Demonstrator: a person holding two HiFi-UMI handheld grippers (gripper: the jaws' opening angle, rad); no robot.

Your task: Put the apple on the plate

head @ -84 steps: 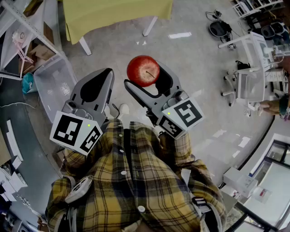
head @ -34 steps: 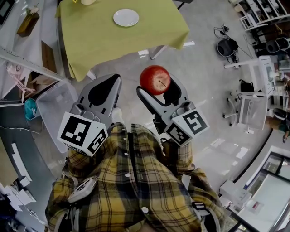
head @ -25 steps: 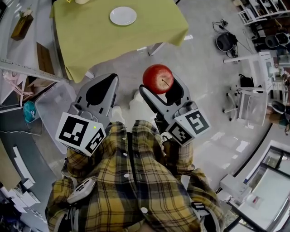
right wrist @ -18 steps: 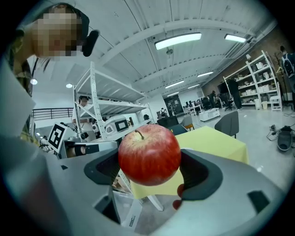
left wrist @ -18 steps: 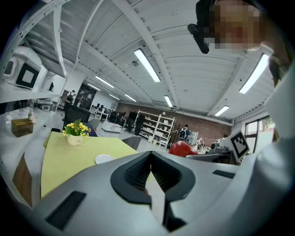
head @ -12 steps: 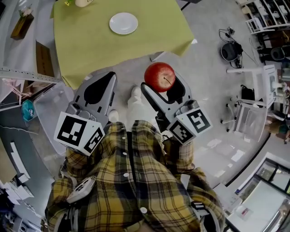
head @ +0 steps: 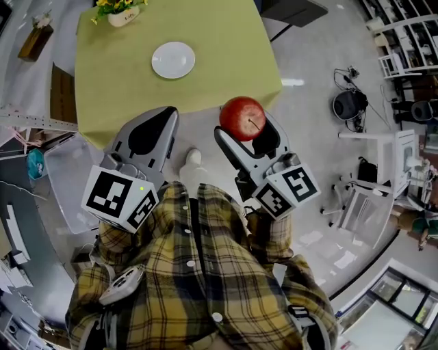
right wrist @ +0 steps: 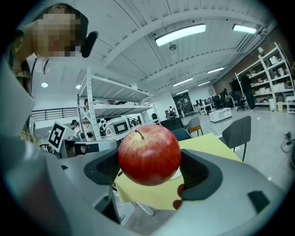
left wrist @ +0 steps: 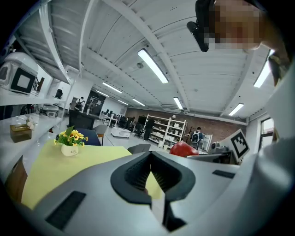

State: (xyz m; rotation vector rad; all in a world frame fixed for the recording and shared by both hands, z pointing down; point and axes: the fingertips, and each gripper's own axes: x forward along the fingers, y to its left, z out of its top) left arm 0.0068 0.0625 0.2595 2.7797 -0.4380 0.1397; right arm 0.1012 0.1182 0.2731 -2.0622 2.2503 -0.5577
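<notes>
A red apple (head: 242, 117) is clamped between the jaws of my right gripper (head: 241, 123), held up in the air in front of the person's chest; in the right gripper view the apple (right wrist: 149, 154) fills the middle between the grey jaws. A small white plate (head: 173, 60) lies on the yellow-green table (head: 226, 55), ahead and to the left of the apple. My left gripper (head: 149, 131) is shut with nothing in it, level with the right one, near the table's front edge. In the left gripper view the apple (left wrist: 183, 149) shows at the right.
A white pot of yellow flowers (head: 120, 11) stands at the table's far left corner. A clear plastic bin (head: 61, 179) sits on the floor at the left. A dark chair (head: 291, 11) stands beyond the table. Stools and shelving (head: 383, 157) are at the right.
The table and plate have come nearer and lower in the head view as the person walked toward them. Both grippers kept their pose; the apple stayed clamped.
</notes>
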